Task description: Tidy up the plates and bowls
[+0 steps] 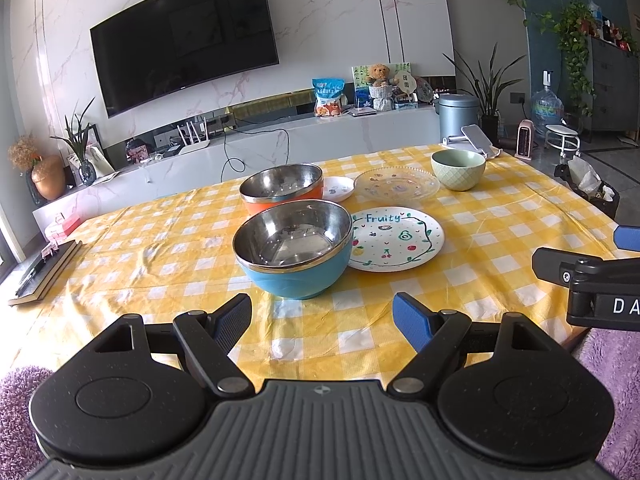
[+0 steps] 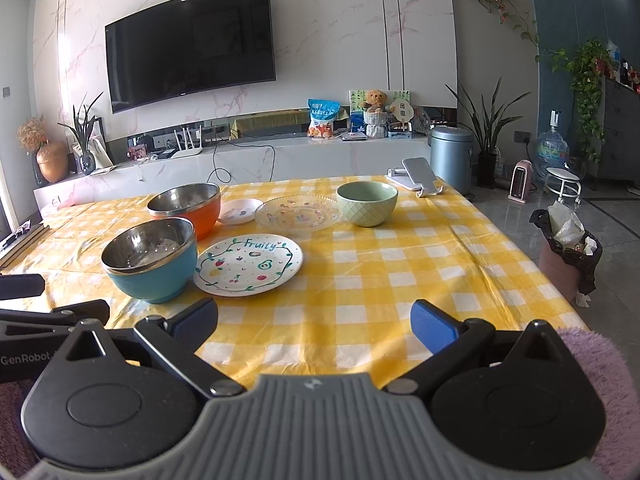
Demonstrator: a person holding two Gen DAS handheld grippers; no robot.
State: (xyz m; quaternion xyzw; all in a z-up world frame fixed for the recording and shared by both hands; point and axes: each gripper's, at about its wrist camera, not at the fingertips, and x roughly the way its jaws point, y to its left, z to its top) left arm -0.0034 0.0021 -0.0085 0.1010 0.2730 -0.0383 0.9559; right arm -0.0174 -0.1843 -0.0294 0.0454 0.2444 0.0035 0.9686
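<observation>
Bowls and plates sit on the yellow checked tablecloth (image 2: 360,280). Left of the Fruity plate (image 2: 248,264) sits the blue bowl (image 2: 150,260), touching it. Behind are the orange bowl (image 2: 186,206), small white dish (image 2: 240,211), glass plate (image 2: 298,212) and green bowl (image 2: 367,203). A television (image 2: 192,42) hangs on the wall. The left gripper (image 1: 322,322) and right gripper (image 2: 314,324) are both spread apart, holding nothing.

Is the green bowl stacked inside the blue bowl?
No, the green bowl stands alone at the far side, apart from the blue bowl.
</observation>
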